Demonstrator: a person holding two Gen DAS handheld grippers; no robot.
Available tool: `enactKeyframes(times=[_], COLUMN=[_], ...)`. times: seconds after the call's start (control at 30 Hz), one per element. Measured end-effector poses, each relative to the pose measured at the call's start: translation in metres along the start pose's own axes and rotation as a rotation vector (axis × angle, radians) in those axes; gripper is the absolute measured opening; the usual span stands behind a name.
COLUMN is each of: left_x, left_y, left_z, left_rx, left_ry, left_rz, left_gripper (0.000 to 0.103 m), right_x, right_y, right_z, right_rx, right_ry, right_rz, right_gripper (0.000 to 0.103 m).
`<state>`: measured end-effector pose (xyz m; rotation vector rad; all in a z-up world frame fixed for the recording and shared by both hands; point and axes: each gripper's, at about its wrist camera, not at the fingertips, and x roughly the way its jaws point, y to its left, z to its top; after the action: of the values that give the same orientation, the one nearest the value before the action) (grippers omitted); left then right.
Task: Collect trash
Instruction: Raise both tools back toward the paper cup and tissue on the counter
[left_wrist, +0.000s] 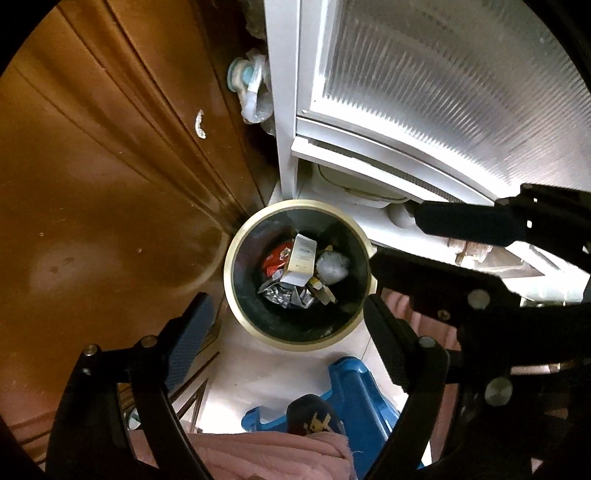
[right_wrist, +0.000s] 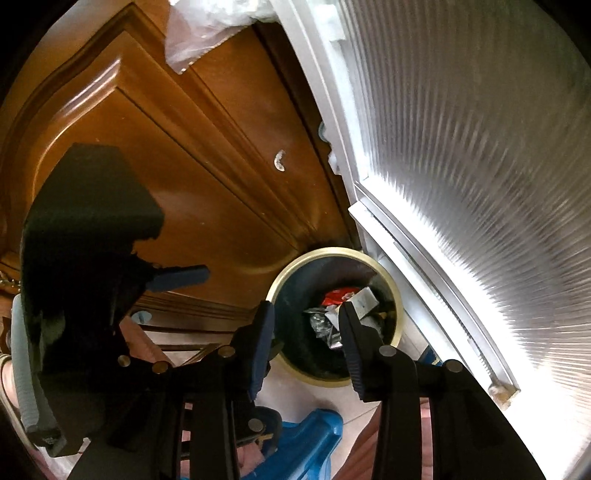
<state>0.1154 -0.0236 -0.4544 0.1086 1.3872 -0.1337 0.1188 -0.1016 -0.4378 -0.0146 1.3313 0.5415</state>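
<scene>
A round bin with a cream rim (left_wrist: 231, 266) and a dark liner stands on the floor in the corner between a wooden door and a white door. Inside lie a white carton (left_wrist: 303, 258), a red wrapper (left_wrist: 273, 264), crumpled foil (left_wrist: 280, 295) and a grey-white wad (left_wrist: 332, 267). My left gripper (left_wrist: 285, 301) points straight down over the bin, open wide, with nothing between its fingers. My right gripper (right_wrist: 306, 306) hangs over the bin rim (right_wrist: 332, 252) too, its jaws partly apart and empty. It shows in the left wrist view as the right gripper (left_wrist: 395, 240) beside the bin.
A brown wooden cabinet door (left_wrist: 92, 166) fills the left. A white door with ribbed glass (left_wrist: 443, 92) stands on the right. A blue plastic stool (left_wrist: 351, 387) with a dark cap (left_wrist: 314, 413) and pink cloth (left_wrist: 277, 458) lie below. A plastic bag (left_wrist: 255, 92) hangs in the gap.
</scene>
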Motion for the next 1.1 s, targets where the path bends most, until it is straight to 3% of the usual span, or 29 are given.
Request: enactKeyframes(times=[0.47,0.77,1.1], left_x=[-0.048,-0.129,-0.247], left_y=[-0.003,-0.014,-0.014], left_z=[-0.015,-0.040,-0.047], left_rx=[-0.002,0.055,0.077], left_ry=[-0.019,-0.105,-0.290], left_rz=[0.010,-0.017,-0.076], left_gripper=[0.081,0.081,0.081], right_x=[-0.051,-0.125,-0.233], right_y=[0.009,0.031,0.067], right_z=[-0.010,-0.023,-0.035], right_rx=[0.036,0.026,-0.006], right_ry=[-0.070,-0.162,-0.308], right_rz=[-0.051,-0.098,-0.150], right_gripper=[0.037,0.037,0.037])
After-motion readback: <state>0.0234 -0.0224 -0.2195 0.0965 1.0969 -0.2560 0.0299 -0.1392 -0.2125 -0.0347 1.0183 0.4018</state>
